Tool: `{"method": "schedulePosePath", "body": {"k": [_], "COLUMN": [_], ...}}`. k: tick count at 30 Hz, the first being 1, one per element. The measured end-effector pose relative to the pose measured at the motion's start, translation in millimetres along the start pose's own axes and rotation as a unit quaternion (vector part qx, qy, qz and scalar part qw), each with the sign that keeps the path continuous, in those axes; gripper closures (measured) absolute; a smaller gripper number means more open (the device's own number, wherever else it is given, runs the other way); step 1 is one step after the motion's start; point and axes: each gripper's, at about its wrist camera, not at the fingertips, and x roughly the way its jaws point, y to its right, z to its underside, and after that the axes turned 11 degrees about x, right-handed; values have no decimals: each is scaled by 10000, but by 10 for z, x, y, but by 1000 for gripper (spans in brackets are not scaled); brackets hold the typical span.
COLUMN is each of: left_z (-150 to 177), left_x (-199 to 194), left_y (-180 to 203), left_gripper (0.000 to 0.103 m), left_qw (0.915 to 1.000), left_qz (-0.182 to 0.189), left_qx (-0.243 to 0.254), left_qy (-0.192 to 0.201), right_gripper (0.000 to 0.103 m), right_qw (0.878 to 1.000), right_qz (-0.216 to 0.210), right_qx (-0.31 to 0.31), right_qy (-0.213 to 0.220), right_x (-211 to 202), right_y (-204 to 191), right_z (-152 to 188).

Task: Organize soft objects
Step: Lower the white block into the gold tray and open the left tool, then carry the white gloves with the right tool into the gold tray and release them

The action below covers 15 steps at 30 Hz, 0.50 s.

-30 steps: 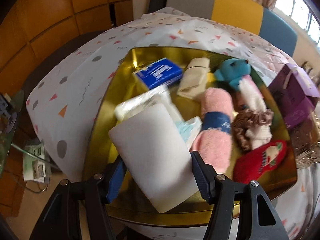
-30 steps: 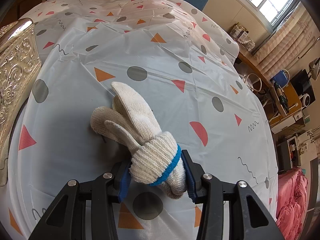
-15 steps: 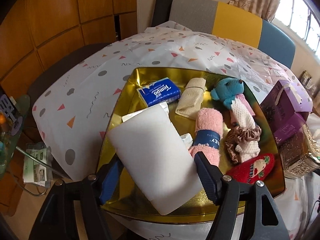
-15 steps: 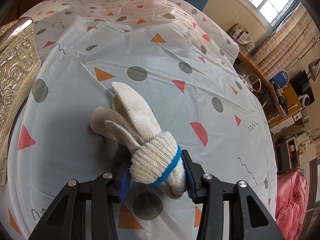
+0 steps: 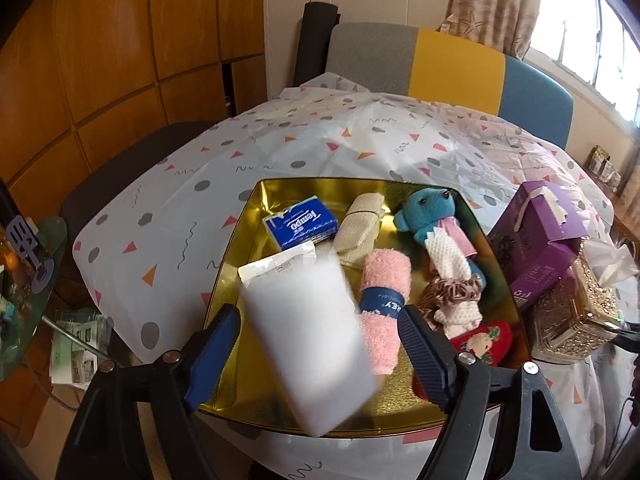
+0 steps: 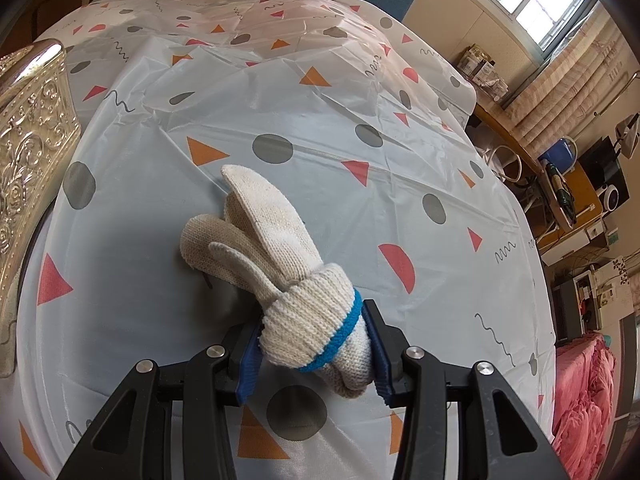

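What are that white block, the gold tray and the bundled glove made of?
White rectangular block: probably foam sponge, matte and smooth, though blurred. Square gold tray: likely metal, its walls mirror-shiny. Cream knitted glove bundle: cotton-like yarn with visible stitches and a blue cuff trim.

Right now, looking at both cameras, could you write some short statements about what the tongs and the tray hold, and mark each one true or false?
1. The right tongs are shut on a rolled pair of knitted gloves. True.
2. The gloves are inside the gold tray. False: they are over the patterned tablecloth, outside the tray.
3. The left tongs stand open, with a white sponge block between them. True.
4. The teddy bear in the tray is pink. False: it is blue with a pink scarf.
5. A blue tissue pack lies in the tray beside a beige cloth. True.
6. The purple box sits inside the tray. False: it stands outside, by the tray's right edge.
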Motion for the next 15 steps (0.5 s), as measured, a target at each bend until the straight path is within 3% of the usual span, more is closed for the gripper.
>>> {"method": "schedulePosePath", "body": {"k": [15], "left_z": [-30], "left_x": [-127], "left_y": [246], "left_gripper": [18], "left_qw": [9989], "left_qz": [-10], "left_qx": [435], "left_qy": [192], "right_gripper": [58], "right_qw": [9999], "right_qz": [-13], "right_qx": [120], "right_qy": [51], "right_x": [12], "right_y": [4], "right_z": [-30]}}
